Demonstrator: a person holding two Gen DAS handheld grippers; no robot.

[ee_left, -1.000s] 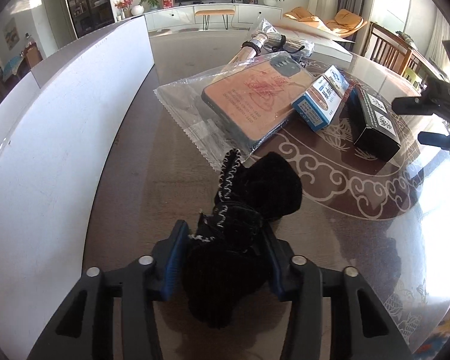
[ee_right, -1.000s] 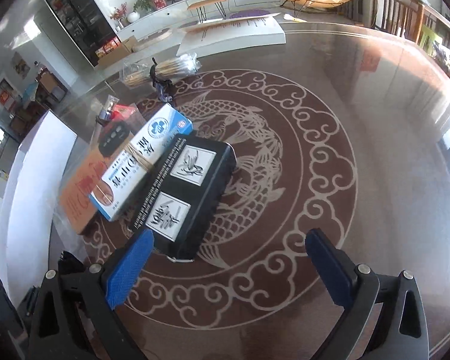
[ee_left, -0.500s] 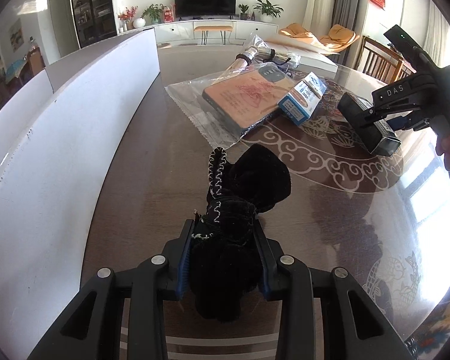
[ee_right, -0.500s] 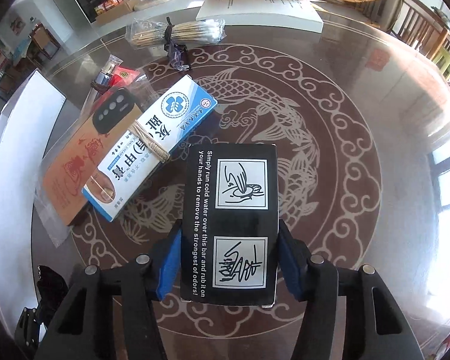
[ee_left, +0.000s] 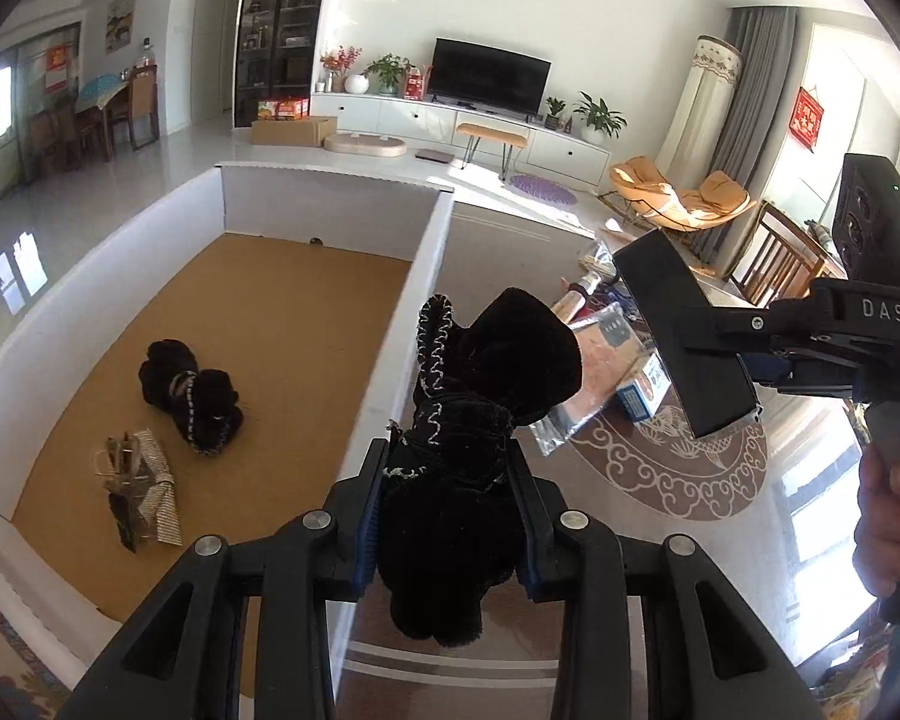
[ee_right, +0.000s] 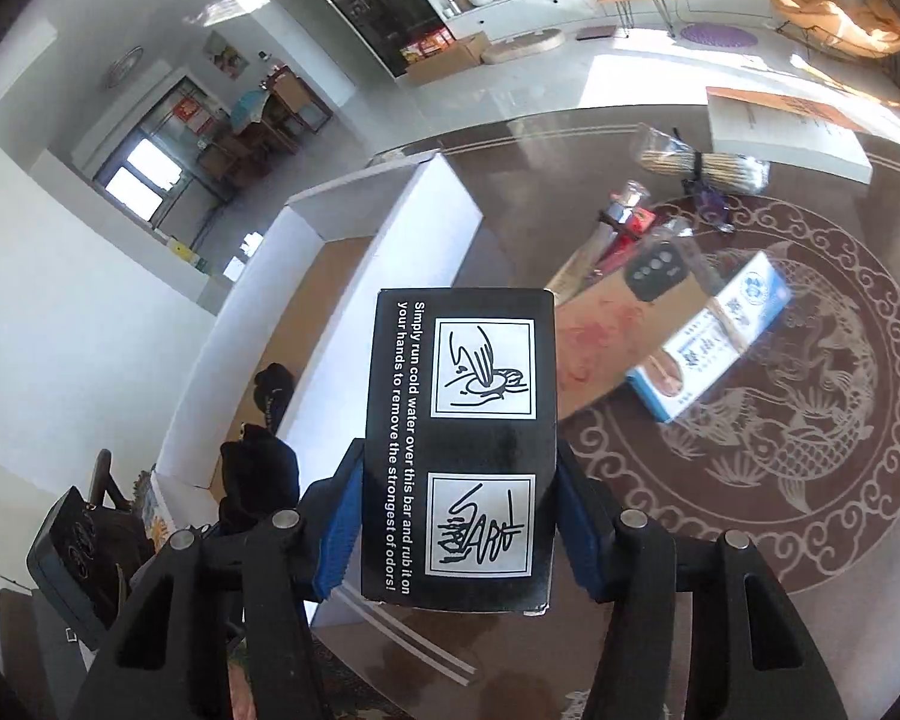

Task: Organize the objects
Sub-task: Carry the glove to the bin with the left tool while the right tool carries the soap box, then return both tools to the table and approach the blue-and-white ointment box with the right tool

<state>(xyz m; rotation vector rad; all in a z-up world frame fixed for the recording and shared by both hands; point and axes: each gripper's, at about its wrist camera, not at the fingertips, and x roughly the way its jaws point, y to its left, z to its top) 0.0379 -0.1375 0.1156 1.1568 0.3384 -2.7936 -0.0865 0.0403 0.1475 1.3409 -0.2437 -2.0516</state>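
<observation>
My left gripper (ee_left: 450,516) is shut on a black velvet pouch (ee_left: 474,438) and holds it in the air above the right wall of a white open box (ee_left: 432,276). The box has a brown floor that holds another black pouch (ee_left: 189,396) and a silvery packet (ee_left: 141,486). My right gripper (ee_right: 459,525) is shut on a black printed box (ee_right: 462,444), lifted above the table; it also shows in the left wrist view (ee_left: 684,336). The white box lies to its left (ee_right: 426,222).
On the brown glass table (ee_right: 750,552) lie a blue-and-white carton (ee_right: 714,336), an orange packet in clear plastic (ee_right: 606,336) with a black remote (ee_right: 657,270), a bundle of sticks (ee_right: 702,162) and a white book (ee_right: 786,132).
Both grippers have lifted off the table with their loads and moved left toward the white box. The right gripper closed on the black box a second ago.
</observation>
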